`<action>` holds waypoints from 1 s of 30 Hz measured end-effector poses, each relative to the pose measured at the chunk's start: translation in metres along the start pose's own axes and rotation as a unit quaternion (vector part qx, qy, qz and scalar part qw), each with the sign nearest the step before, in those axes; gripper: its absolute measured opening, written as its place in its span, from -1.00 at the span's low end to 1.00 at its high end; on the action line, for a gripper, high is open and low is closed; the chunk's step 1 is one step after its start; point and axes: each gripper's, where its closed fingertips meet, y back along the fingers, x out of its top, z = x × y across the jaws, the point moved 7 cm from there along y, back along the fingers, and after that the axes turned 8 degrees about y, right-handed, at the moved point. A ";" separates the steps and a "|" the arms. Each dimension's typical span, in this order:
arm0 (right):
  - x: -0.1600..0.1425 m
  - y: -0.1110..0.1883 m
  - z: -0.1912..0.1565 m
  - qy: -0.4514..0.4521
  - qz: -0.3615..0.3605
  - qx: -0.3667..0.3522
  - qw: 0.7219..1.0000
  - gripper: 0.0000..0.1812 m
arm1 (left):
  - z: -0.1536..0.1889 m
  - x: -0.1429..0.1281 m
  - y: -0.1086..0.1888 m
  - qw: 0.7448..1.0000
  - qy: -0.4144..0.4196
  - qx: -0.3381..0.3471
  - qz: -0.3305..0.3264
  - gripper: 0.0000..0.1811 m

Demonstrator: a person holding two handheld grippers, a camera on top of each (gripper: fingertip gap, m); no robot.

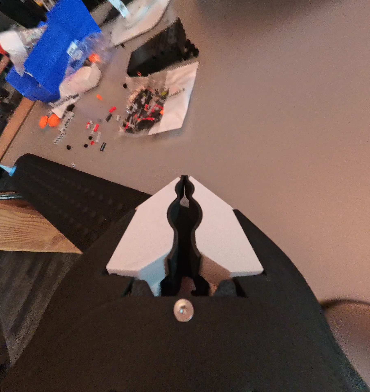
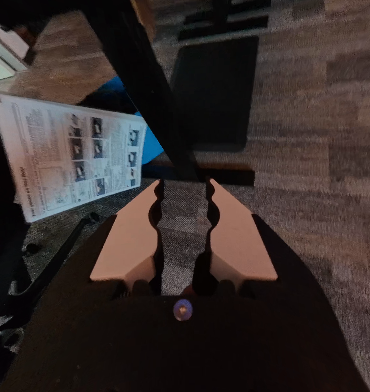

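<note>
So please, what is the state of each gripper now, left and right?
Left gripper: closed, fingers together at the tips, holding nothing, above the table.
Right gripper: open, empty, over carpet.

Printed sheet (image 2: 74, 152) left of the right fingers carries text and photos; small white label on blue bag (image 1: 59, 53); wording not transcribed.
</note>
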 end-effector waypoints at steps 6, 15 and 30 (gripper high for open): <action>-0.102 0.031 0.028 -0.072 -0.013 -0.012 0.997 -0.55 | -0.013 0.078 0.122 0.986 0.101 0.112 0.070 -1.00; -0.193 0.044 0.053 -0.127 -0.010 -0.088 0.988 -0.45 | 0.268 0.235 0.144 0.982 -0.056 0.022 0.180 -1.00; -0.237 0.032 0.049 -0.171 -0.042 -0.191 0.966 -0.22 | 0.364 0.192 -0.005 0.992 -0.051 -0.089 0.073 -1.00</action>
